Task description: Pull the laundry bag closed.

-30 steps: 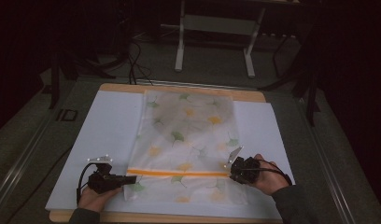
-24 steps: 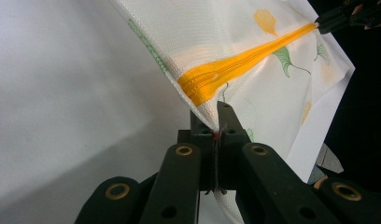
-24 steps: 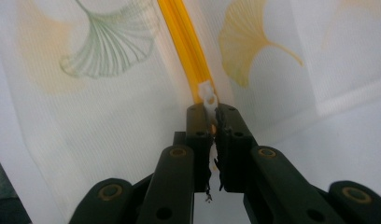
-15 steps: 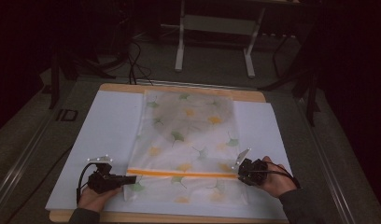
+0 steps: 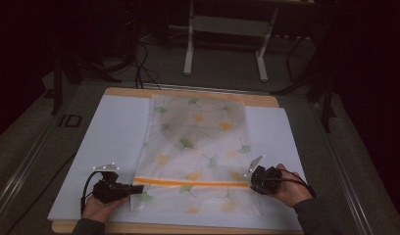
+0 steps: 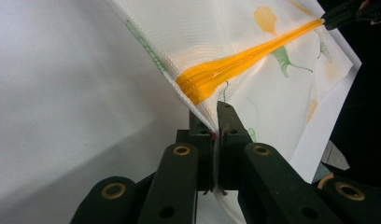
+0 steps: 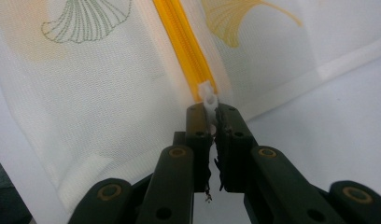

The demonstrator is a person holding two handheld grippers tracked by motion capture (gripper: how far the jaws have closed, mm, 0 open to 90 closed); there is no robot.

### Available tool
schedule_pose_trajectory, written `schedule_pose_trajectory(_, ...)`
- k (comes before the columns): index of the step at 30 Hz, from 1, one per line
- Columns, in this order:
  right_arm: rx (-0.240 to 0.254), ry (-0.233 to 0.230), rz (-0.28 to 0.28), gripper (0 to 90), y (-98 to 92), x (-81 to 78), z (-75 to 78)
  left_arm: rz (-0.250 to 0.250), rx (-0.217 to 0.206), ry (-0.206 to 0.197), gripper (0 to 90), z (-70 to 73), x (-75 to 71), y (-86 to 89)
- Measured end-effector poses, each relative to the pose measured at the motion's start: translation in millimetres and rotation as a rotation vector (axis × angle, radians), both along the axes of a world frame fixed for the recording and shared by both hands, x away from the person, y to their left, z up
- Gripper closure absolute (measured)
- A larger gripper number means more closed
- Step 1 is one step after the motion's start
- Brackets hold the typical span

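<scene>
Left gripper [image 5: 135, 188] at near-left of desk [image 5: 80, 196], fingers [image 6: 203, 135] closed narrow on left edge of bag [image 5: 198, 147], cloth pinched just below the zip [image 5: 190, 183] end; jaws just eased open a touch, cloth still between them. Bag flat on white sheet [image 5: 114, 132], mid-desk, long axis running away from person, orange zip crossing it near the near end. Right gripper [image 5: 254, 182] at bag's right edge, fingers [image 7: 198, 123] nipped tight on white pull [image 7: 208, 98] at zip's right end.

Step in hand, judged: anchoring left edge while pull gets drawn along zip. To do well: keep left pinch firm and low, hold cloth taut in line with zip, drag pull straight along the teeth toward left, no lifting or twisting, else mesh may bunch or pull slip out. Left hold looks shallow, near corner only; deeper bite safer.

Room: bare sheet left of bag, wide; bare strip right of bag, narrower. Near desk edge just beside both hands, little space to back off. Far half of desk free. Zip path between grippers unobstructed
</scene>
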State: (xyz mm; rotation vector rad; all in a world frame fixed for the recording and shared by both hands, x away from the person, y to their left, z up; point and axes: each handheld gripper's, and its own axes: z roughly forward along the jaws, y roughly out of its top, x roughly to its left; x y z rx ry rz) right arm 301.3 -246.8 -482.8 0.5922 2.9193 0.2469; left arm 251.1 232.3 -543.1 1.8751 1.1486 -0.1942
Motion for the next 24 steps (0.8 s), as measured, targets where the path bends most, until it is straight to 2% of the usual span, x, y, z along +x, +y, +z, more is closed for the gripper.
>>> schedule_pose_trajectory(3,0.000,0.005,0.002,84.1,0.8,-0.1,-2.1,0.010,0.004,-0.010,82.5,0.8,-1.0,2.3)
schedule_pose_trajectory(6,0.004,0.000,-0.004,83.0,0.8,0.0,-2.5,0.025,0.009,-0.022,74.3,1.5,-1.6,4.5)
schedule_pose_trajectory(12,0.052,0.000,-0.031,70.8,-0.4,0.3,-2.1,0.049,0.058,-0.063,63.5,5.0,-2.9,3.3)
schedule_pose_trajectory(15,0.094,-0.004,-0.044,66.8,-1.9,0.6,-0.7,0.060,0.068,-0.080,61.9,7.0,-3.8,5.1)
schedule_pose_trajectory(24,0.173,-0.048,-0.096,59.7,-11.3,1.8,7.8,0.126,0.084,-0.147,59.5,16.0,-8.7,15.1)
